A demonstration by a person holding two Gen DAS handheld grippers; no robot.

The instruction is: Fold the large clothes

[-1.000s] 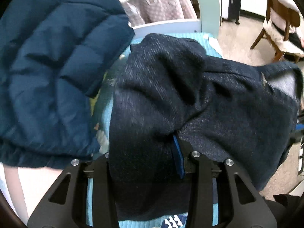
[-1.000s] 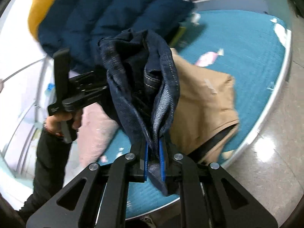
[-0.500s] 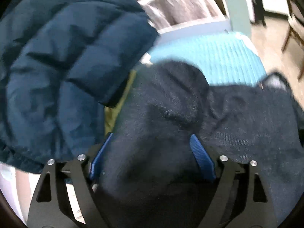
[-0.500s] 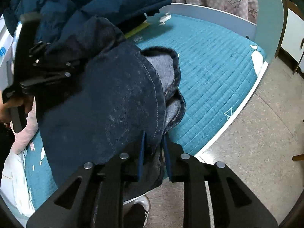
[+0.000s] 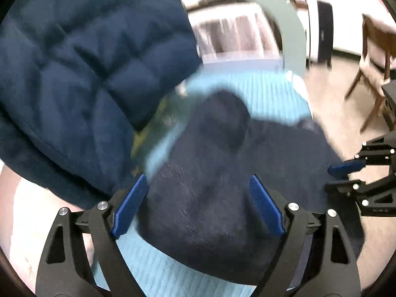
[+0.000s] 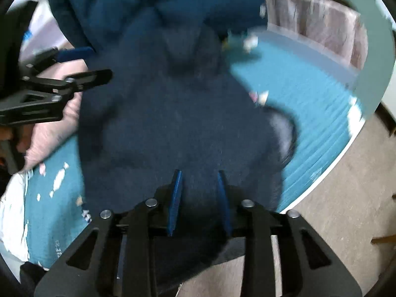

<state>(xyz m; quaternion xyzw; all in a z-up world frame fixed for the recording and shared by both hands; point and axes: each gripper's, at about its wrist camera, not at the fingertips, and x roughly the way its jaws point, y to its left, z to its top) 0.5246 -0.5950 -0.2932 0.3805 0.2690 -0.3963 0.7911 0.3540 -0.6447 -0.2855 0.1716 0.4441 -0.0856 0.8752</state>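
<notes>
A dark denim garment (image 5: 284, 153) lies bunched on the teal bed mat (image 5: 267, 91). My left gripper (image 5: 198, 198) stands wide open over it, its blue pads clear of the cloth on both sides. In the right wrist view the same denim (image 6: 173, 123) spreads across the mat (image 6: 309, 86) to the bed's edge. My right gripper (image 6: 199, 198) is opening, with denim lying between its pads but no longer pinched. Each gripper shows in the other's view: the right gripper (image 5: 330, 178) at the right edge, the left gripper (image 6: 101, 61) at the left, both with jaws apart.
A navy puffer jacket (image 5: 86, 74) is heaped at the back left, touching the denim. A pink cloth (image 6: 52, 128) lies by the left gripper. A wooden chair (image 5: 371, 57) stands on the floor (image 6: 346, 198) beyond the bed's white rim. A grey-green bed end (image 5: 284, 24) rises behind.
The left jaws let go of the denim and spread wide. The right jaws loosened from their pinch. The garment went from hanging in the air to lying on the bed, and both grippers came down.
</notes>
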